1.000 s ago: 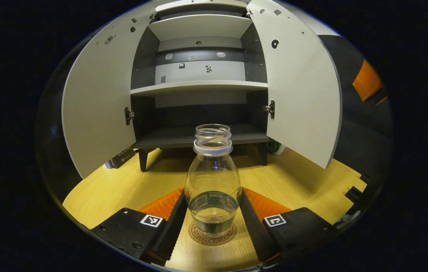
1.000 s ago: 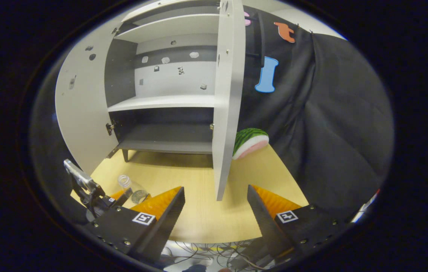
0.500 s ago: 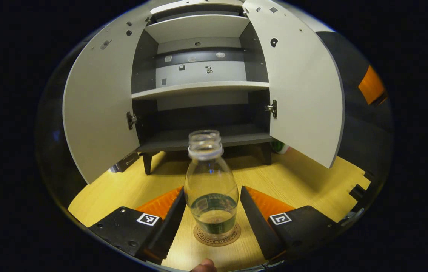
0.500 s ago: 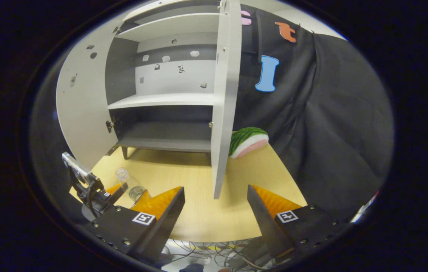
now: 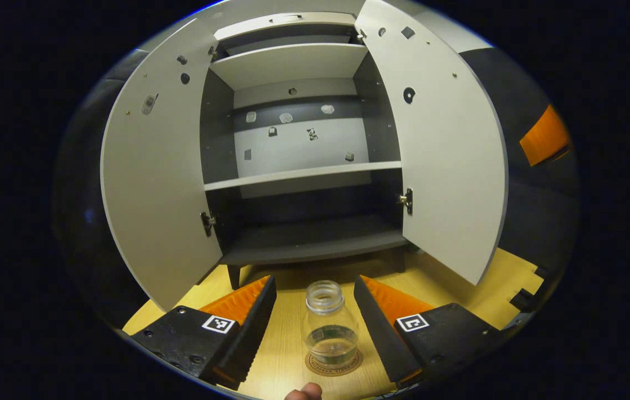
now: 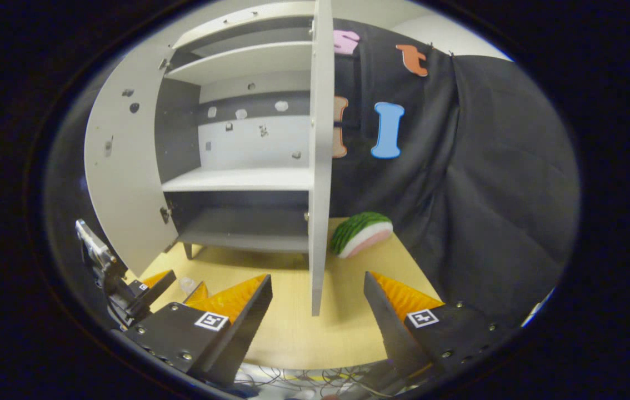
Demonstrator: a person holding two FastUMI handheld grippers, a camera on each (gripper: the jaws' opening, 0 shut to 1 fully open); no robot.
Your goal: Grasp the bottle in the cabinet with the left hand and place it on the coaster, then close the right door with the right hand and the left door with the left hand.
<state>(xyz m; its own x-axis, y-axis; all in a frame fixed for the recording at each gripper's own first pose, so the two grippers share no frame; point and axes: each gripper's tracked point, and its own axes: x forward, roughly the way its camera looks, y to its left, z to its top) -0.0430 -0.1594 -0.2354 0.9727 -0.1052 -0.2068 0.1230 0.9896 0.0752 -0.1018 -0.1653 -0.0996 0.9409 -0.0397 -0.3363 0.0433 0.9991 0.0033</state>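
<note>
We've backed the spread left tongs [image 5: 315, 311] off the bottle [image 5: 330, 332], now on the coaster [image 5: 333, 364]; right tongs [image 6: 318, 303], spread, face the right door [image 6: 318, 166] edge next.

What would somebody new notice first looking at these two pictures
First, the big pale cabinet standing on the wooden table, both doors flung wide and its shelves bare. Next, the clear uncapped bottle upright on a round coaster in front of it, between the open fingers of the left gripper. In the right gripper view, a watermelon slice lies beside the cabinet, against the black cloth.
</note>
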